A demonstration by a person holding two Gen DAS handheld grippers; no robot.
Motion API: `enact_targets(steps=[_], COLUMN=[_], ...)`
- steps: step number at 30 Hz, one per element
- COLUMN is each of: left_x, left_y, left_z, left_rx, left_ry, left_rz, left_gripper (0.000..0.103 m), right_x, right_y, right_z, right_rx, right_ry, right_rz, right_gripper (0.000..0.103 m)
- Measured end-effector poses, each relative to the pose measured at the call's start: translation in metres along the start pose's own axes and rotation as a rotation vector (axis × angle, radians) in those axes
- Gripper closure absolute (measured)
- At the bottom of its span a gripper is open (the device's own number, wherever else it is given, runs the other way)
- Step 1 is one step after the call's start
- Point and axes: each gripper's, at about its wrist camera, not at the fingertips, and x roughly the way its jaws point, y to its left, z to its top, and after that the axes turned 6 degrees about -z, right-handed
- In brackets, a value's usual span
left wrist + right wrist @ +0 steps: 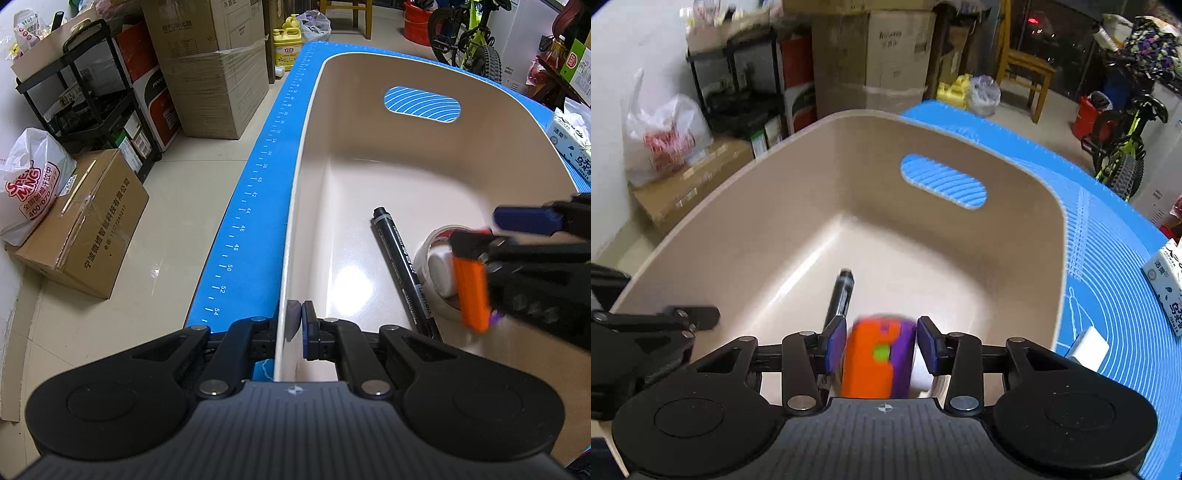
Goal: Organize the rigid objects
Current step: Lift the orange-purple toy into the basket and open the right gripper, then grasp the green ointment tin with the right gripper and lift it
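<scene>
Broadly, blue measuring mat [258, 177] spread over the worktop, carrying a beige plastic bin [369, 62] with a handle slot in its far wall. Clamped on the bin's near wall: left gripper [297, 321], jaws together on the rim, one pad inside and one outside. Over the bin's near right corner: right gripper [882, 347], jaws partly apart, orange-and-purple toy block [868, 365] between them, blurred and seemingly loose of both pads. On the bin floor, black marker [402, 258] lying lengthways, just beside a clear tape roll [424, 258] right under the toy block.

Probably light, stiff and smooth, that block; no give, likely to slip or bounce if dropped. Best taken across its flat orange sides, not the rounded purple end. In the way of a clean landing: tape roll and marker. Off to the right on the mat, a tissue pack [569, 140], well apart from the bin's inside.
</scene>
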Motion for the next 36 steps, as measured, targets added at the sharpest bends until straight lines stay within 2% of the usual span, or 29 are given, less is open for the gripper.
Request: enact_targets(steps=[6,13,17,20,27,33,36], left_x=[0.000,0.000,0.000,0.000,0.000,0.000,0.000], left_y=[0.000,0.000,0.000,0.000,0.000,0.000,0.000], left_z=[0.000,0.000,0.000,0.000,0.000,0.000,0.000], left_rx=[0.000,0.000,0.000,0.000,0.000,0.000,0.000], left_ry=[0.000,0.000,0.000,0.000,0.000,0.000,0.000], left_rz=[0.000,0.000,0.001,0.000,0.000,0.000,0.000], left_gripper=[0.094,0.094,0.094,0.094,0.094,0.094,0.094], right_x=[-0.038,-0.066,-0.060,-0.044,-0.011,0.015,0.024], right_y=[-0.031,-0.083,-0.112,-0.127,-0.154,-0.149,-0.146], right_z=[-0.005,-0.015,-0.030,-0.043,-0.077,-0.094,-0.101], right_rx=[0.090,0.183,0.220,0.254,0.328,0.299,0.295], right_ry=[-0.177,-0.291,-0.279,-0.246,-0.173,-0.096,-0.084], right_rz=[-0.036,-0.150,-0.197,-0.225,-0.243,-0.236,-0.219], right_gripper=[0.053,0.053,0.053,0.038,0.038,0.038,0.037])
